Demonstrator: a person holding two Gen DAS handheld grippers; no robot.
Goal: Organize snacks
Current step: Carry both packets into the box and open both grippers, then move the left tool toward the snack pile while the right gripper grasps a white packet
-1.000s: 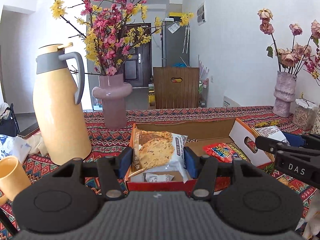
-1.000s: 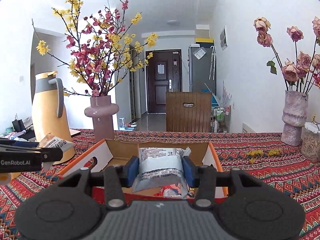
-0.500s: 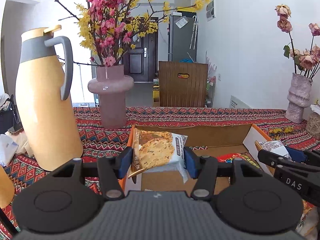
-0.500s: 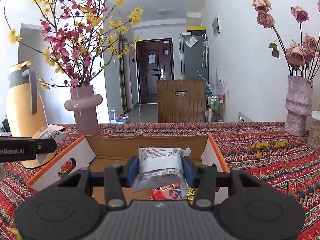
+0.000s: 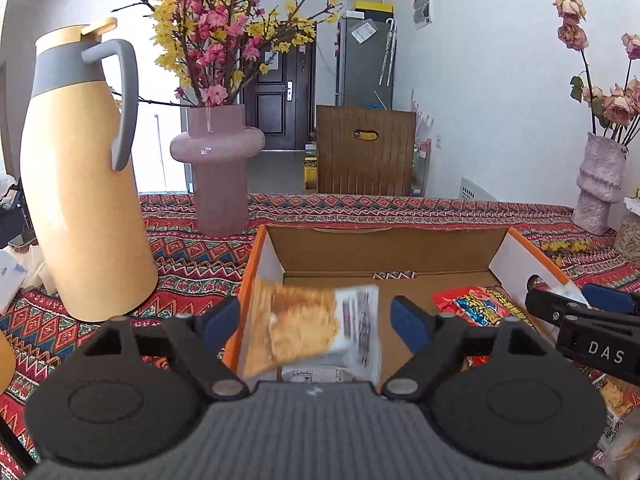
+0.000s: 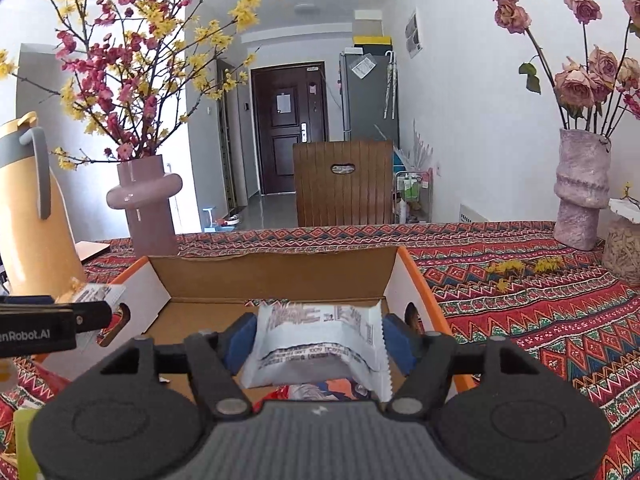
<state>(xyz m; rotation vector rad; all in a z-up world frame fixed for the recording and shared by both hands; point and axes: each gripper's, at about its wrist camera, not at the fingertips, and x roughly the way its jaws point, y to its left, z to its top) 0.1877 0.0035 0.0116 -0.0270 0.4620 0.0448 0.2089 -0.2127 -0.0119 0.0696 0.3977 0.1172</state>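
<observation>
An open cardboard box [image 5: 384,236] with orange outer walls lies on the patterned tablecloth; the right wrist view shows the same box [image 6: 272,264]. My left gripper [image 5: 314,314] hangs over its left end. Its jaws are opening, and a blurred cookie packet [image 5: 304,328] drops loose between them, clear of both pads. My right gripper [image 6: 318,334] is over the box's right end with its jaws opening too. A white snack packet [image 6: 320,344] sits slack between its pads. A red snack packet [image 5: 476,308] lies on the box floor.
A tall yellow jug [image 5: 84,200] and a pink vase of blossom branches [image 5: 218,176] stand left of the box. A mauve vase of dried roses [image 6: 582,188] and a jar [image 6: 624,248] stand far right. A wooden chair back [image 5: 364,152] rises behind the table.
Both grippers came forward and lower over the box, then both pairs of jaws spread. The cookie packet slipped down out of the left grip; the white packet slackened between the right pads.
</observation>
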